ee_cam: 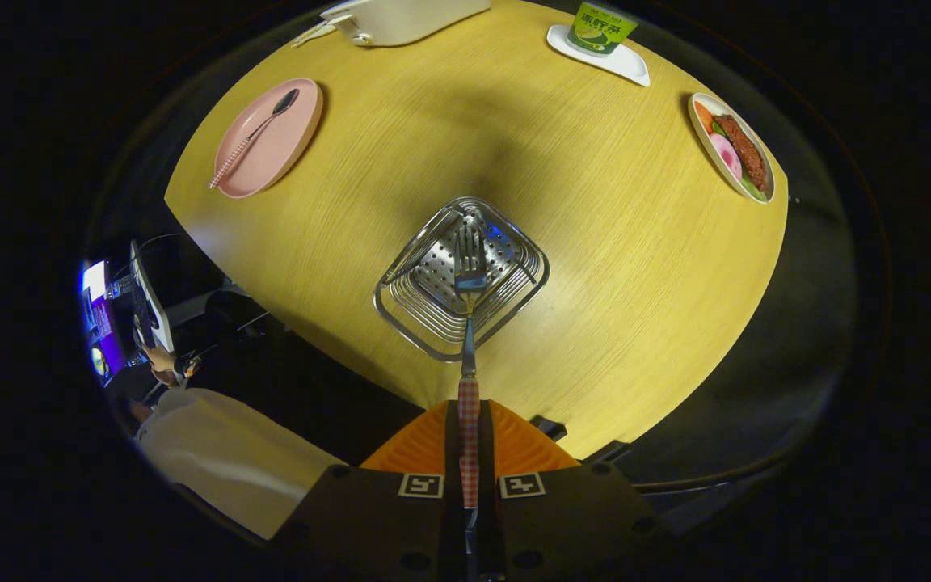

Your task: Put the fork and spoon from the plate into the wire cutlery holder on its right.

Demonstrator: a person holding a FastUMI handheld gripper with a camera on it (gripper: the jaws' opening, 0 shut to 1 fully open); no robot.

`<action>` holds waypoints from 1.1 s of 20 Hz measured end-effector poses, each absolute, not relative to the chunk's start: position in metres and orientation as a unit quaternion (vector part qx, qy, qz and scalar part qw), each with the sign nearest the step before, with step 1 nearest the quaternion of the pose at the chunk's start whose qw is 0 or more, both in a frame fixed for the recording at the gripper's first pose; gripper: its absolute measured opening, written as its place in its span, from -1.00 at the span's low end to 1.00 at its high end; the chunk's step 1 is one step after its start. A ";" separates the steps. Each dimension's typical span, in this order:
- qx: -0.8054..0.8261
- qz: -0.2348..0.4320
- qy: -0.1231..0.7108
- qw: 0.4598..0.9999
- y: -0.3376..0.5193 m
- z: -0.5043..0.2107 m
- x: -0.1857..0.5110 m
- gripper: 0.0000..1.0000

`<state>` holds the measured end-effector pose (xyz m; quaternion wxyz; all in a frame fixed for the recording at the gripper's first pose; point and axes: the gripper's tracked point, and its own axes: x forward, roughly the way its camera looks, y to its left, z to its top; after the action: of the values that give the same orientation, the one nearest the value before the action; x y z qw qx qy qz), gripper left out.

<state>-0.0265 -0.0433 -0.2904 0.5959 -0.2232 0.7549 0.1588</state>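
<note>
Gripper view looks straight down onto a round wooden table (595, 242). At the bottom, the gripper (469, 453) has its two fingers pressed together on the checked handle of the fork (469, 339), pinching it from both sides. From there the fork runs forward, its metal neck and tines reaching over the wire cutlery holder (461, 279), a square basket of bent wire with a perforated floor. The tines hang above the holder's middle, inside its rim as seen from above; whether they touch the floor I cannot tell.

Well off to the left beyond the holder lies the pink plate (271, 139), and the spoon (254, 135) rests on it, bowl toward the far side, checked handle slanting over the plate's near rim. On the far right sits a dish of food (732, 147). At the far edge stand a green cup (601, 27) on a white tray (631, 63) and a white box (401, 18). A person's pale sleeve (223, 457) shows below the table's near left edge
</note>
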 end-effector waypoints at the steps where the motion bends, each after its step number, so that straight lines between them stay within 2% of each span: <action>1: -0.220 0.157 0.759 0.592 -0.042 -0.293 -0.024 -0.79; 5: -0.202 0.150 0.777 0.577 -0.037 -0.302 -0.017 -0.77; 9: -0.157 0.130 0.786 0.584 -0.027 -0.305 -0.011 -0.63; 11: -0.140 0.131 0.776 0.601 -0.021 -0.304 -0.006 -0.29; 14: -0.112 0.146 0.757 0.627 -0.006 -0.291 -0.002 0.48; 16: -0.088 0.156 0.742 0.646 0.006 -0.279 -0.001 0.77; 18: -0.079 0.164 0.723 0.666 0.014 -0.268 -0.002 1.00; 22: -0.083 0.183 0.679 0.706 0.023 -0.242 -0.011 0.99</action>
<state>-0.0113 0.0233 -0.2421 0.7062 -0.0827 0.6790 0.1827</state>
